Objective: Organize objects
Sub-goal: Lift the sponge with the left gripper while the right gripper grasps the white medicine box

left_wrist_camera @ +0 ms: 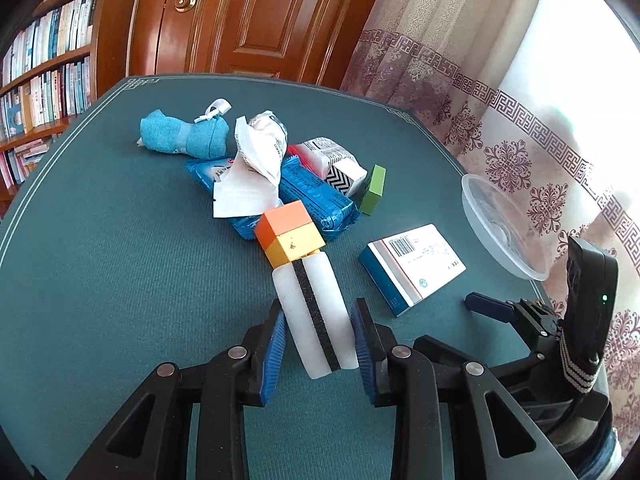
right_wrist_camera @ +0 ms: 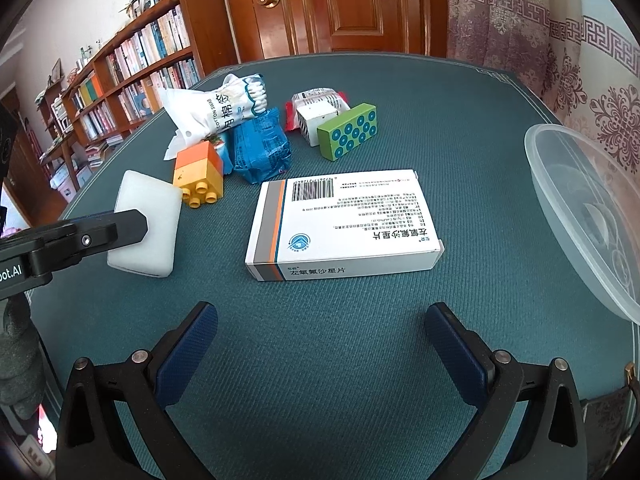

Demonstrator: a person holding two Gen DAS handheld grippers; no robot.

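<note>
Your left tongs [left_wrist_camera: 320, 328] grip the sponge [left_wrist_camera: 314, 316], a white block with a black stripe, its sides pressed between the two blue pads [left_wrist_camera: 276, 344]; its far end touches the yellow brick [left_wrist_camera: 294, 248], which has an orange brick [left_wrist_camera: 282, 220] stacked against it; in the right view the sponge [right_wrist_camera: 144, 224] rests on the green surface [right_wrist_camera: 360, 340], left of the medicine box [right_wrist_camera: 344, 220]; the box lies flat, barcode up, just ahead of your right tongs [right_wrist_camera: 322, 338], which are spread wide and hold nothing; beyond the bricks sits a heap: a blue packet [left_wrist_camera: 308, 196], a white swab bag [right_wrist_camera: 212, 116] leaning over it, a small wrapped box [left_wrist_camera: 332, 160], and a green tile [right_wrist_camera: 348, 132] with blue dots standing on edge; in the left view a rolled blue cloth [left_wrist_camera: 180, 134] lies at the far side of the heap; a clear plastic bowl [right_wrist_camera: 580, 208] sits tilted at the right edge of the surface, near the medicine box but apart from it; bookshelves [right_wrist_camera: 120, 80], a wooden door [left_wrist_camera: 256, 16] and a patterned curtain [left_wrist_camera: 500, 100] stand behind
</note>
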